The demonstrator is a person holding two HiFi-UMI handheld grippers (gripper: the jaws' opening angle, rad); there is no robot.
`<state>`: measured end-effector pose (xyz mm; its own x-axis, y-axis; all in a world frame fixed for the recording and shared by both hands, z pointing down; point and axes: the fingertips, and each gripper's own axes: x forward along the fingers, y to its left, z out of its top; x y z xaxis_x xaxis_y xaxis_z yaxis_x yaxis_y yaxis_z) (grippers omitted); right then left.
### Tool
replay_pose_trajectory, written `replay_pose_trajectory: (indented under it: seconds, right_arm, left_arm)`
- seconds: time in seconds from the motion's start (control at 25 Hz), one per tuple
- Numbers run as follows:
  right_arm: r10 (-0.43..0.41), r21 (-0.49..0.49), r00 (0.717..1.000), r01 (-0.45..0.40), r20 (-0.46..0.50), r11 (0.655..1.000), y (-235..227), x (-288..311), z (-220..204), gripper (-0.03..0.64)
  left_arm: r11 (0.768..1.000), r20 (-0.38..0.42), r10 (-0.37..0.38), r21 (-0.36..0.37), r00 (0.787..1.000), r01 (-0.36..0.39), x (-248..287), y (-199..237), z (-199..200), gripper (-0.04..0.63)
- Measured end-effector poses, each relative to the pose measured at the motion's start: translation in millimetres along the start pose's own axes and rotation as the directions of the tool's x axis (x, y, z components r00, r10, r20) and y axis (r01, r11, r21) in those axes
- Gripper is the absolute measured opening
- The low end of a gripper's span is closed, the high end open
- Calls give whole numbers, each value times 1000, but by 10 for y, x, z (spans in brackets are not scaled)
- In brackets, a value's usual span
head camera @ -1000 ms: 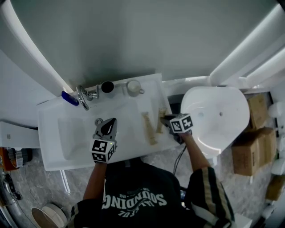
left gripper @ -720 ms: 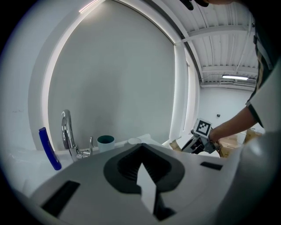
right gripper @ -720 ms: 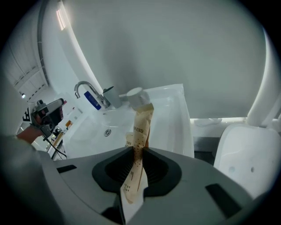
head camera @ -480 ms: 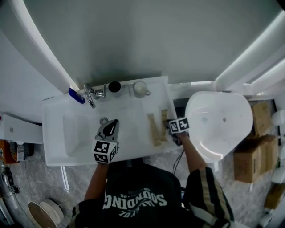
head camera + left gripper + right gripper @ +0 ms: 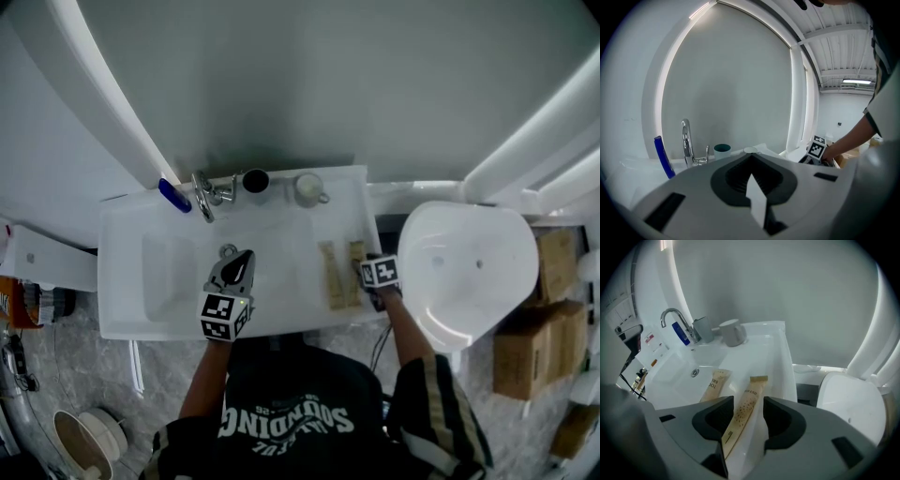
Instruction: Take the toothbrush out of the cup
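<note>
The right arm reaches forward to the right end of the white washstand tabletop (image 5: 281, 234), with the right gripper (image 5: 366, 274) tipped steeply downward over it. Its fingers (image 5: 783, 416) are opening. The tan paper-wrapped toothbrush (image 5: 751, 390) lies in the gap between them, and they are releasing it rather than pinching it.

The toothbrush lies flat on the tabletop, out of any cup and close to the right edge. Its long axis runs near to far, with the near end between the fingers and the far end pointing toward the back wall. A second tan paper sachet (image 5: 332, 277) lies just to its left, roughly parallel.

The left arm is bent in front of the body. It holds the left gripper (image 5: 242, 262) nearly level over the sink, beside the drain, pointing toward the far wall. The left gripper's fingers (image 5: 722, 168) are clenched together with nothing between them.

Along the far edge stand a chrome tap (image 5: 202, 192), a dark round cup (image 5: 255, 180) and a white mug (image 5: 307, 187). A blue upright object (image 5: 173, 195) stands to the left of the tap. A white toilet (image 5: 469, 272) sits to the right of the tabletop.
</note>
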<state>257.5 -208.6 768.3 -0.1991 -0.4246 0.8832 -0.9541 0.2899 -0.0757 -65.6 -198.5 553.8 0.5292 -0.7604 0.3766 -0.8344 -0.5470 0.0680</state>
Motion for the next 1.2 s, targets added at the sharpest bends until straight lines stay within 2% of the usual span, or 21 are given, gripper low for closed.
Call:
replay_pose_trajectory:
  seconds: [0.12, 0.2, 0.24, 0.36, 0.56, 0.68, 0.76, 0.84, 1.12, 1.2]
  right_arm:
    - [-62, 19, 995, 61, 83, 998, -114, -131, 232, 176]
    - [-75, 58, 987, 67, 141, 996, -110, -218, 423, 168]
    - [-70, 71, 984, 59, 166, 996, -77, -248, 518, 120]
    - [-58, 58, 971, 46, 231, 997, 76, -315, 790, 52]
    - [-15, -18, 950, 22, 310, 1000, 480, -401, 1164, 4]
    - [51, -72, 930, -27, 363, 997, 812, -486, 1381, 0]
    - [139, -110, 894, -101, 427, 989, 1100, -621, 1587, -2]
    - [214, -159, 845, -155, 489, 975, 1370, -827, 1790, -3]
    - [332, -284, 694, -189, 639, 940, 1994, -1481, 2281, -3]
    - [351, -295, 667, -201, 657, 934, 2088, -1554, 2299, -4]
  left_arm:
    - [1000, 6, 7, -1, 1000, -7, 3, 9, 31, -2]
    - [1000, 8, 14, -3, 1000, -14, -3, 35, 40, -2]
    - [1000, 10, 18, -6, 1000, -18, -9, 52, 42, -1]
    - [999, 13, 31, -12, 999, -31, -35, 102, 43, -2]
    - [998, 19, 61, -26, 998, -60, -88, 187, 56, -2]
    - [997, 29, 76, -30, 997, -75, -137, 233, 88, -2]
    - [996, 36, 88, -34, 995, -87, -176, 280, 106, -2]
    - [994, 44, 104, -35, 994, -102, -218, 335, 127, -2]
    - [985, 79, 169, -41, 982, -167, -397, 615, 272, -1]
    - [983, 87, 181, -40, 980, -178, -439, 667, 309, -2]
